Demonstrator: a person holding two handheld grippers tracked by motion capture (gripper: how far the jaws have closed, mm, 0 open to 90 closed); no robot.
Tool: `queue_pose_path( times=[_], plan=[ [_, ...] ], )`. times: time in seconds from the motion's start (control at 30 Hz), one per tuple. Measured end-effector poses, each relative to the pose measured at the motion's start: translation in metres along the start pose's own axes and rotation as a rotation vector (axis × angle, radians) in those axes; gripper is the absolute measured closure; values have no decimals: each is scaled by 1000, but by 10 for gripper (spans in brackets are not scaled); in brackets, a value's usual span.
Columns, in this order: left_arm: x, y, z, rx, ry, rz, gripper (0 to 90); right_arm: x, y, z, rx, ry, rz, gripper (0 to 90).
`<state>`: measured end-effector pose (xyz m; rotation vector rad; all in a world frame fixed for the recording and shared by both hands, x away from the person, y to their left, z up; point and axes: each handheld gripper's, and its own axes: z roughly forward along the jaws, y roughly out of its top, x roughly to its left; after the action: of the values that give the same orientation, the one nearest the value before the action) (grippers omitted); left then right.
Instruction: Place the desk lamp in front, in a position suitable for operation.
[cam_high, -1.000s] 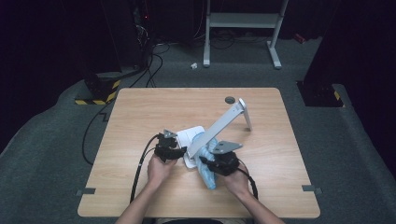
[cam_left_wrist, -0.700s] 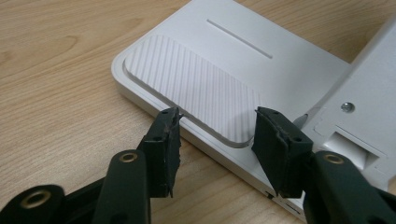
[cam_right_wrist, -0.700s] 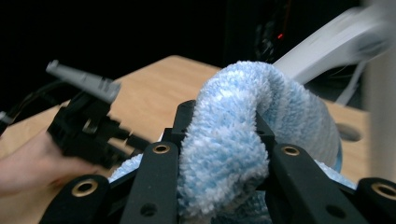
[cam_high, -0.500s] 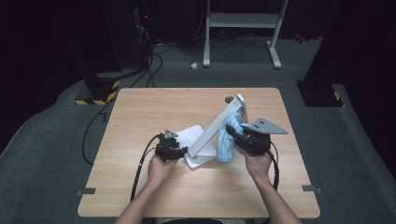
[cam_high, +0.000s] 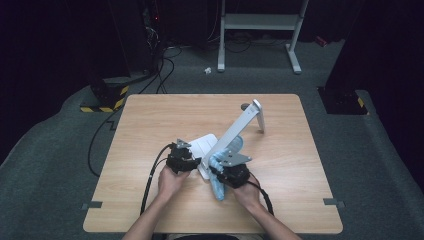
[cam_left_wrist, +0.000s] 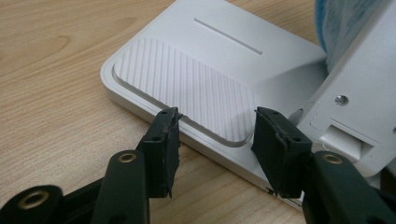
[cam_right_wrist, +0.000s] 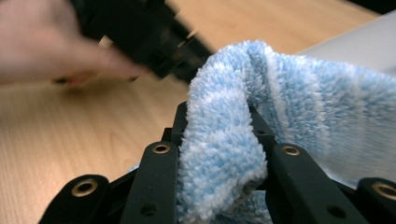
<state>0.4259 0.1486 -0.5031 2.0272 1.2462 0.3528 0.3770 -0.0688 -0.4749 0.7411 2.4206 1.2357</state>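
My right gripper (cam_right_wrist: 215, 140) is clamped on a fold of the blue-and-white fluffy cloth (cam_right_wrist: 289, 107); in the right gripper view the pile bulges up between the two black jaws and spills toward 3 o'clock. In the high view that gripper (cam_high: 218, 172) sits at about 5 o'clock from table centre, with the cloth (cam_high: 218, 189) trailing from it toward 6 o'clock and also lying up along the lamp arm.

My left gripper (cam_left_wrist: 215, 126) has its jaws apart, holding nothing. In the left gripper view they straddle the near edge of the white lamp base (cam_left_wrist: 243, 56), tips right at the rim of the ribbed pad (cam_left_wrist: 187, 84); whether they touch it I cannot tell. In the high view this gripper (cam_high: 192, 160) is at about 7 o'clock from table centre, just beside the base (cam_high: 206, 145).

The white lamp arm (cam_high: 239, 131) rises from the base on a slant toward 1 o'clock, its head (cam_high: 259, 113) near the far edge of the wooden table (cam_high: 150, 120).

Beyond the table, at 12 o'clock, a white metal frame (cam_high: 260, 25) stands on the grey floor.
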Motion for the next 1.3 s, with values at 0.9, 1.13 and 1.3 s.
queue_pose_path(
  times=[0.9,1.13,1.3],
  plan=[
    [5,11,-3,9,-7,-3,472,-45,-39,-7,179,-102,44,703],
    [20,32,11,21,35,-19,384,-35,-39,-9,186,-74,21,702],
    [31,46,26,29,37,-45,362,-24,-38,-10,195,-45,-16,701]
  ],
)
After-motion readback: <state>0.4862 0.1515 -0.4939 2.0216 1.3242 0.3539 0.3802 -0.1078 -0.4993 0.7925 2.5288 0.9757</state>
